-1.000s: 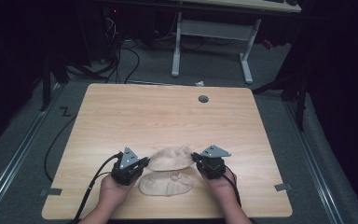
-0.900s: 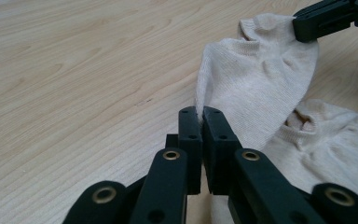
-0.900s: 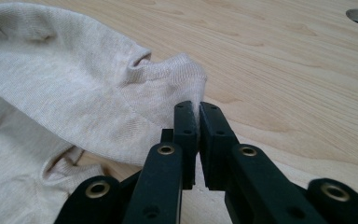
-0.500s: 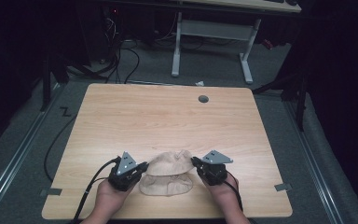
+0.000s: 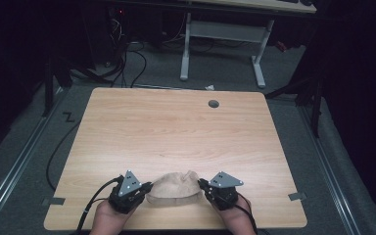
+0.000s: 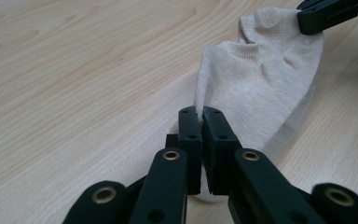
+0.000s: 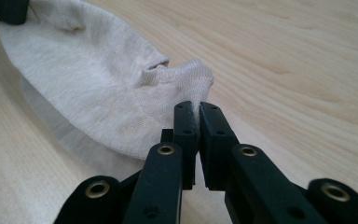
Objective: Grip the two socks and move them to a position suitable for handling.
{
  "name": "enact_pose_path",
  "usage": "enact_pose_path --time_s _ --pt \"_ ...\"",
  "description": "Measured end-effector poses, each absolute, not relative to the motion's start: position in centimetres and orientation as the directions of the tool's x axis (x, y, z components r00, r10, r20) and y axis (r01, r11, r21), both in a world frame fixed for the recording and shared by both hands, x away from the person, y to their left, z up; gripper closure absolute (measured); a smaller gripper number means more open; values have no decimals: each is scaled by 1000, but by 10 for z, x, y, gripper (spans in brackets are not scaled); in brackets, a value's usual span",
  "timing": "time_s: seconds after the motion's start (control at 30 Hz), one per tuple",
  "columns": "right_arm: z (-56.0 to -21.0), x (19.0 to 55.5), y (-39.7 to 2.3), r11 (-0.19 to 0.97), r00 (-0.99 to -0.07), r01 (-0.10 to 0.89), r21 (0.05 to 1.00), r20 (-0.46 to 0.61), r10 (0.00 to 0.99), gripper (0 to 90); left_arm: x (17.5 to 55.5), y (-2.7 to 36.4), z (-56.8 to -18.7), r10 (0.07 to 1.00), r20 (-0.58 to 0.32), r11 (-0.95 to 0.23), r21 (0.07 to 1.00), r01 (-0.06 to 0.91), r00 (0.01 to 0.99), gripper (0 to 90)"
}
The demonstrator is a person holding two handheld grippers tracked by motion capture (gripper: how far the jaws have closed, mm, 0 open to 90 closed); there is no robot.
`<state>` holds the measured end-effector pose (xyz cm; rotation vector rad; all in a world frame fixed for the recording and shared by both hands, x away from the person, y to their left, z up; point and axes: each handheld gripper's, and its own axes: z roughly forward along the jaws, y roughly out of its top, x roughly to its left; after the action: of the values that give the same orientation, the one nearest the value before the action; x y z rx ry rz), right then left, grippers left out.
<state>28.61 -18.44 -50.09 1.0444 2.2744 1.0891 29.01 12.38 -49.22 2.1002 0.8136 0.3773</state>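
A beige ankle sock (image 5: 173,187) is stretched between my two grippers near the table's front edge. My left gripper (image 5: 149,188) is shut on its left end, and in the left gripper view the jaws (image 6: 200,112) pinch the fabric edge (image 6: 261,70). My right gripper (image 5: 201,185) is shut on the other end, the cuff (image 7: 186,77), with the pads (image 7: 198,106) pressed on the knit. A second pale sock (image 7: 70,140) seems to lie flat under the held one, mostly covered. Each gripper view shows the other gripper's jaw tip far off (image 6: 331,14) (image 7: 4,9).
The wooden table (image 5: 176,127) has a round cable hole (image 5: 213,104) near its far edge. The person's hands (image 5: 107,220) come in over the front edge. Beyond the table stand a white desk frame (image 5: 220,49) and floor cables (image 5: 127,58).
Both grippers have drawn the held sock toward the front edge, so it now lies over the second sock that showed below it before. Both jaws stayed shut on the fabric.
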Motion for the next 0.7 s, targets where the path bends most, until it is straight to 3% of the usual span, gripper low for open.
enact_pose_path --time_s 0.27,0.47,0.7 --pt "-512 286 -178 452 -656 490 745 -26 754 837 292 122 -507 659 -19 -496 740 454 752 841" --pt "-511 287 -181 423 -649 492 761 -4 761 723 295 123 -510 658 -46 -477 747 464 751 608" --pt "-506 291 -190 359 -603 476 803 0 798 692 300 128 -506 672 -42 -438 782 443 739 527"
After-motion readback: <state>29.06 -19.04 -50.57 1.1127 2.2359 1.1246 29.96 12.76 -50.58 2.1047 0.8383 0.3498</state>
